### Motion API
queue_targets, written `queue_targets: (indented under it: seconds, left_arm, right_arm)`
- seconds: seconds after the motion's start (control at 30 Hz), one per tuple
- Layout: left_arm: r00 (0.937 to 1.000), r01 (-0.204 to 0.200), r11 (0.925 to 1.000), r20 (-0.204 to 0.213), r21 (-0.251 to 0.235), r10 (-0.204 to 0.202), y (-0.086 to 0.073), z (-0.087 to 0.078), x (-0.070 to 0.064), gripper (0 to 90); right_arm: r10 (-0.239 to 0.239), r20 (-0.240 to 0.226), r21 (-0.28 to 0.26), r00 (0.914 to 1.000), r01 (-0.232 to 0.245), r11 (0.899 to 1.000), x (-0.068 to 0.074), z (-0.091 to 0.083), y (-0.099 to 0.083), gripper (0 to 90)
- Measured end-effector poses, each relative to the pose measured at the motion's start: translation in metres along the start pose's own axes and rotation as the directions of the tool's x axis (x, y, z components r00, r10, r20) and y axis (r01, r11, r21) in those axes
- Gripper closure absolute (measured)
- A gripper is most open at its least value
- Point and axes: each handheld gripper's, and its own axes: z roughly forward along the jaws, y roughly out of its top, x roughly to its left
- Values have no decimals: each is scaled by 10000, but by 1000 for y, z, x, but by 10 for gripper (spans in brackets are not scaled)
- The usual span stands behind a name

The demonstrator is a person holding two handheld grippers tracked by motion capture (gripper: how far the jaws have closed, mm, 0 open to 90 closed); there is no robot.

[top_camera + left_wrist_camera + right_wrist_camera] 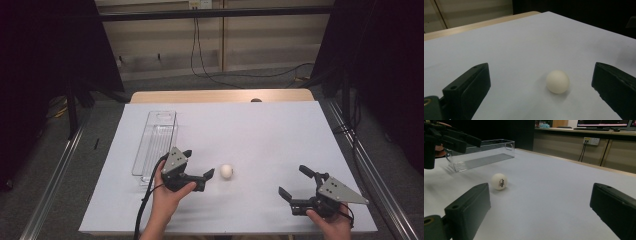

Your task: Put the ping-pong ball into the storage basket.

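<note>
A white ping-pong ball (pixel 226 171) lies on the white table sheet (pixel 260 125), front of centre. My left gripper (pixel 199 163) is open just to the left of it, jaws pointing at the ball and apart from it. The left gripper view shows the ball (pixel 557 81) resting ahead between the wide jaws of the left gripper (pixel 541 75), nearer the right one. My right gripper (pixel 293 180) is open at the front right with nothing in it. In the right gripper view, the ball (pixel 499 181) sits beyond the left jaw of the right gripper (pixel 540 195).
A clear plastic box (pixel 155 145) lies lengthwise on the left of the sheet, right behind the left hand; it looks empty (pixel 484 155). The wooden table edge (pixel 220 96) runs along the back. Dark curtains flank both sides.
</note>
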Motion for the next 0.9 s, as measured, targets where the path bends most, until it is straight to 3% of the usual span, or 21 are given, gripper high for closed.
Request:
queue_targets:
  seconds: [0.9]
  left_arm:
    - [9997, -139, 9994, 185, 319, 133, -1, 11, -4, 22]
  right_arm:
    - [70, 13, -12, 10000, -70, 10000, 0, 0, 0, 26]
